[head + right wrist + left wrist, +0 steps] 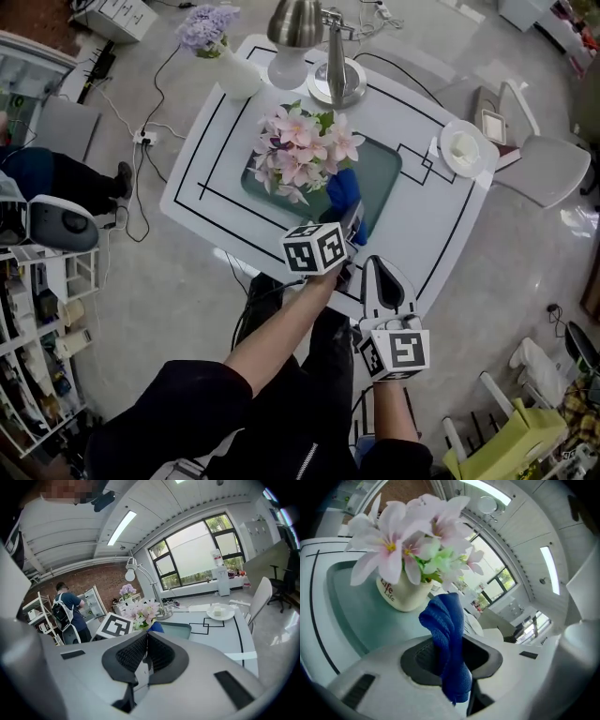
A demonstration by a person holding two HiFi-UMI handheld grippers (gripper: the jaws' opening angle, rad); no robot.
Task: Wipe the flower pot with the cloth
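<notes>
The cream pot (pixel 401 595), lettered "Life" and filled with pink flowers (pixel 408 541), stands on the white counter's (pixel 417 220) teal panel. The left gripper (pixel 450 656) clamps a crumpled blue cloth (pixel 447 630) just beside it. The right gripper (pixel 145 653) is closed on nothing.

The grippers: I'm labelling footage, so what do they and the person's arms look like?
The left gripper and right gripper each have a smooth white moulded body, dark ribbed pads and a white cube with black square markers. The person wears a black zipped top; its sleeves stop above the forearms.
</notes>
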